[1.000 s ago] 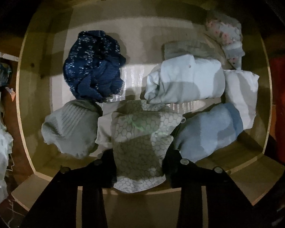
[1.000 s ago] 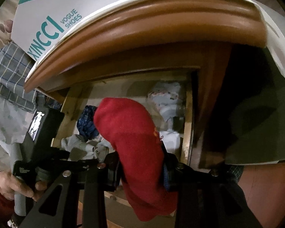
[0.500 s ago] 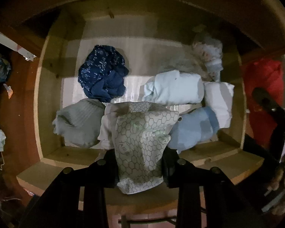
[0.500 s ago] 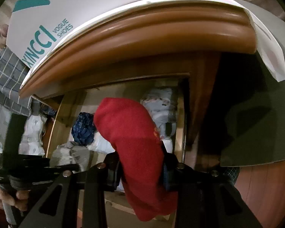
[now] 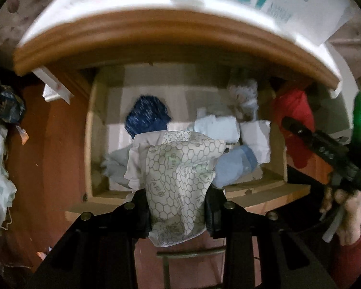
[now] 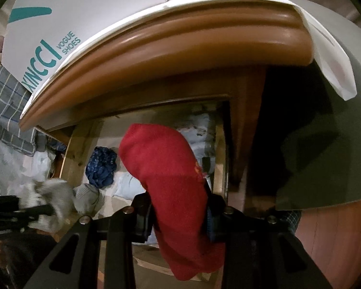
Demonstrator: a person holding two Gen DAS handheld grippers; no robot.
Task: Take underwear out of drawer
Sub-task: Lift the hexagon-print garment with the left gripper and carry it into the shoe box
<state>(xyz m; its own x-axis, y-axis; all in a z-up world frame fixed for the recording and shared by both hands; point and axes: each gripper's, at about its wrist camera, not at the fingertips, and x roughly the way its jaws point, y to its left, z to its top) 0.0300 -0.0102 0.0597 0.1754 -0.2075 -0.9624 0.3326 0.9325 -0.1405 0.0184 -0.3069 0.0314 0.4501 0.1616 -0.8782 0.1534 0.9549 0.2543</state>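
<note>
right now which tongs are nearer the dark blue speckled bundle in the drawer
Left. The left tongs hover above the drawer's front, over from the dark blue speckled bundle; the right tongs sit off its right side.

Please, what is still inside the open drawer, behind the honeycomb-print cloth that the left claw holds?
In the drawer lie a dark blue bundle, a light blue roll, white folded pieces and a grey one. The honeycomb-print cloth covers the middle.

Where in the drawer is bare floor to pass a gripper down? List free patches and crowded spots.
Free: the pale drawer floor along the back wall and in the back left corner, beside the dark blue garment. Crowded: the right half and front, where the white roll, light blue roll and grey piece lie packed together.
</note>
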